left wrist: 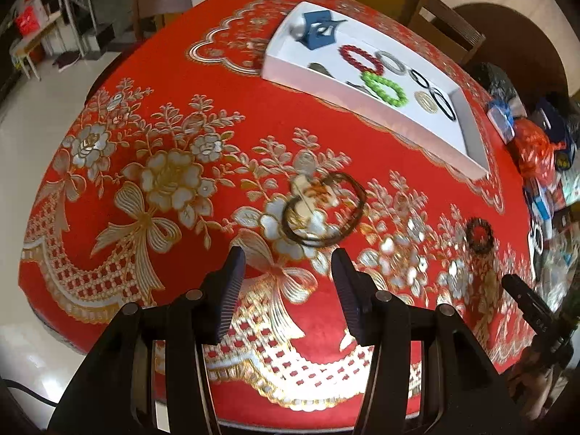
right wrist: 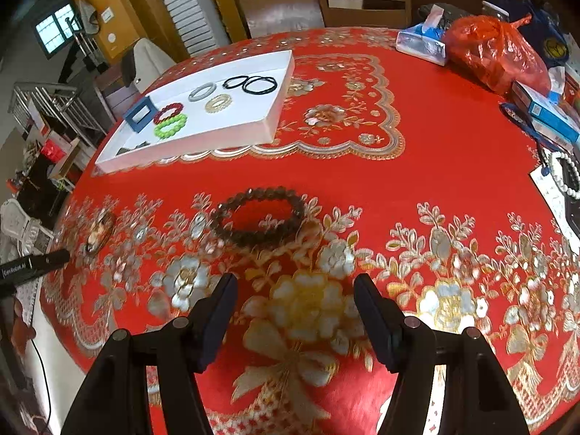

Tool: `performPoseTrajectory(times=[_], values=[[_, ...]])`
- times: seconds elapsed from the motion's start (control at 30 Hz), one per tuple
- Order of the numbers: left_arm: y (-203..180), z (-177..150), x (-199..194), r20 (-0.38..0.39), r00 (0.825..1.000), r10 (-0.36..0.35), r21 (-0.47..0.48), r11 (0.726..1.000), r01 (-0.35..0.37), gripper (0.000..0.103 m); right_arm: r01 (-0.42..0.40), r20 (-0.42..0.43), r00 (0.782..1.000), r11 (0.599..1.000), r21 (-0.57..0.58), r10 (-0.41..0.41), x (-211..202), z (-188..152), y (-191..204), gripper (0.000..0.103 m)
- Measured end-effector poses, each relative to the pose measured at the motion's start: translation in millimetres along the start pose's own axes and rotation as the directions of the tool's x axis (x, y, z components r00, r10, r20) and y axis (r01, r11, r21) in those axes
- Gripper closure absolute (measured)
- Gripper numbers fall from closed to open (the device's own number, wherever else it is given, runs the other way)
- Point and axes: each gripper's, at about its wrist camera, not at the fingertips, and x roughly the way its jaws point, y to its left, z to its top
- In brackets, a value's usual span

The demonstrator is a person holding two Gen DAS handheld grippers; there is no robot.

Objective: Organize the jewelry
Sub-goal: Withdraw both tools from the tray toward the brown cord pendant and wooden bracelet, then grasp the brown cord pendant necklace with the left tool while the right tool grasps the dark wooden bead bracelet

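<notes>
A white tray [left wrist: 290, 69] [right wrist: 203, 146] on the red tablecloth holds a red bead bracelet [left wrist: 360, 58], a green bead bracelet [left wrist: 384, 90], a grey ring, black hair ties [right wrist: 250, 84], a gold bangle and a blue box [left wrist: 319, 29]. A thin dark bangle set [left wrist: 324, 214] lies just ahead of my open, empty left gripper [left wrist: 288, 272]. A dark bead bracelet [right wrist: 259, 216] [left wrist: 478, 235] lies ahead of my open, empty right gripper [right wrist: 295, 301].
An orange plastic bag [right wrist: 496, 50], a tissue pack [right wrist: 422, 43], boxes and a white bead bracelet [right wrist: 563, 175] crowd the table's right side. Wooden chairs [right wrist: 362, 0] stand behind the table. The table edge drops to a tiled floor on the left.
</notes>
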Motion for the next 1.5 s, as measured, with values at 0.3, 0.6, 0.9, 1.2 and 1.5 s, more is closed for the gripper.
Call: performPoseTrajectory(times=[0.3, 0.6, 0.9, 1.2, 1.5], values=[[-1, 15, 24, -0.027, 1.0, 0.002, 0.036, 0.999, -0.001, 0.054, 0.023, -0.019, 1.0, 1.0, -0.004, -0.023, 35, 34, 6, 0.039], [-17, 26, 37, -0.018, 0.999, 0.048, 0.14, 0.989, -0.045, 0.042, 0.106, -0.021, 0.994, 0.987, -0.117, -0.109, 57, 45, 23, 0.042], [-35, 27, 45, -0.027, 0.998, 0.056, 0.287, 0.957, -0.046, 0.042, 0.123, 0.012, 0.992, 0.981, -0.15, -0.122, 56, 45, 26, 0.064], [-48, 36, 53, -0.015, 0.996, 0.084, 0.377, 0.923, -0.072, 0.071, 0.111, 0.011, 0.994, 0.982, -0.155, -0.111, 55, 45, 26, 0.091], [-40, 41, 53, -0.045, 0.999, 0.007, 0.321, 0.947, 0.008, 0.088, 0.077, 0.021, 0.997, 0.979, -0.189, -0.074, 40, 47, 35, 0.095]])
